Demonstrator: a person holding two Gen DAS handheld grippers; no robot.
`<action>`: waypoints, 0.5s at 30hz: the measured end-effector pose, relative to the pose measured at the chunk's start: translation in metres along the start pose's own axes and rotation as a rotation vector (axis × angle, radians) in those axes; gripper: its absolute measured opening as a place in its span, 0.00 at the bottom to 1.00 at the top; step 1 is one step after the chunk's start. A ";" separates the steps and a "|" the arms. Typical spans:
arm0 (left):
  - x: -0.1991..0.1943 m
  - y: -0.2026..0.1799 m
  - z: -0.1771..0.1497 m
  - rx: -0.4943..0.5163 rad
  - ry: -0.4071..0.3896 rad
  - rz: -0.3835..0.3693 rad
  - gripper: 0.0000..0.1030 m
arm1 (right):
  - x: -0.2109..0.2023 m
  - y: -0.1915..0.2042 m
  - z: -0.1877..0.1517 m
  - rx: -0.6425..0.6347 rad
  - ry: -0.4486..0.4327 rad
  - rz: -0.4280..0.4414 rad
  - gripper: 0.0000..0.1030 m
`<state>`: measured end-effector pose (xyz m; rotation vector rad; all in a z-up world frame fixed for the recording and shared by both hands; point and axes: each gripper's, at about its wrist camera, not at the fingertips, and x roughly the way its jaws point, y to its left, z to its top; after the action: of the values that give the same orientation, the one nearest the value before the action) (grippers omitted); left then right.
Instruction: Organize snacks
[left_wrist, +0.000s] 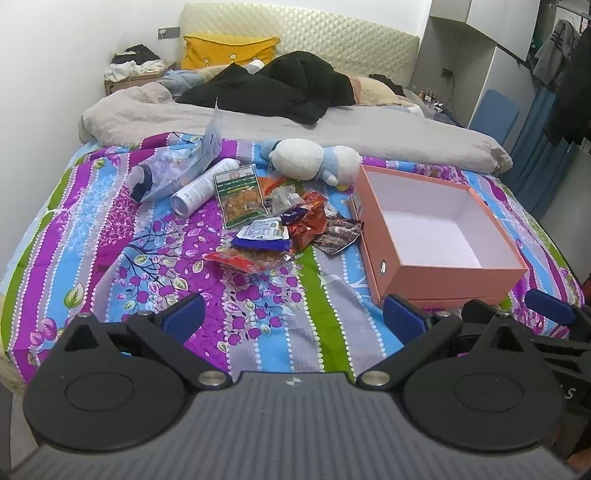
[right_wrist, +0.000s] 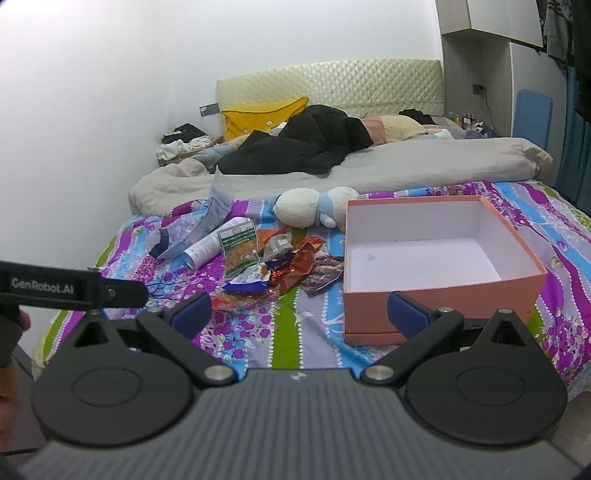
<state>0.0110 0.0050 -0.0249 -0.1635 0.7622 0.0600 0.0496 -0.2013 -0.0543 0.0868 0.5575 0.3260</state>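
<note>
A pile of snack packets (left_wrist: 280, 218) lies on the flowered bedspread, also in the right wrist view (right_wrist: 273, 266): a green-labelled packet (left_wrist: 240, 195), a blue-and-white one (left_wrist: 262, 234), a red one (left_wrist: 247, 258), a brown foil one (left_wrist: 338, 234). An empty pink box (left_wrist: 436, 236) with a white inside stands to their right (right_wrist: 439, 258). My left gripper (left_wrist: 293, 314) is open and empty, short of the pile. My right gripper (right_wrist: 299, 310) is open and empty at the box's near left corner.
A white tube (left_wrist: 205, 186), a clear bag (left_wrist: 173, 166) and a white-and-blue plush toy (left_wrist: 314, 158) lie behind the snacks. A grey duvet (left_wrist: 258, 118), black clothes (left_wrist: 280, 88) and a yellow pillow (left_wrist: 225, 50) fill the far bed. The left gripper's body (right_wrist: 74, 288) shows at left.
</note>
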 end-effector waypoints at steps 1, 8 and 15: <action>0.001 0.000 0.000 0.005 0.001 -0.002 1.00 | 0.001 0.000 -0.001 0.001 0.002 0.000 1.00; 0.008 0.004 -0.003 0.002 0.023 0.014 1.00 | 0.007 0.001 -0.004 0.011 0.025 0.003 1.00; 0.010 0.006 0.006 0.021 -0.003 0.053 1.00 | 0.015 -0.003 -0.002 0.037 0.049 0.006 1.00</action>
<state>0.0222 0.0121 -0.0284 -0.1231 0.7640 0.1022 0.0612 -0.1990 -0.0643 0.1165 0.6118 0.3248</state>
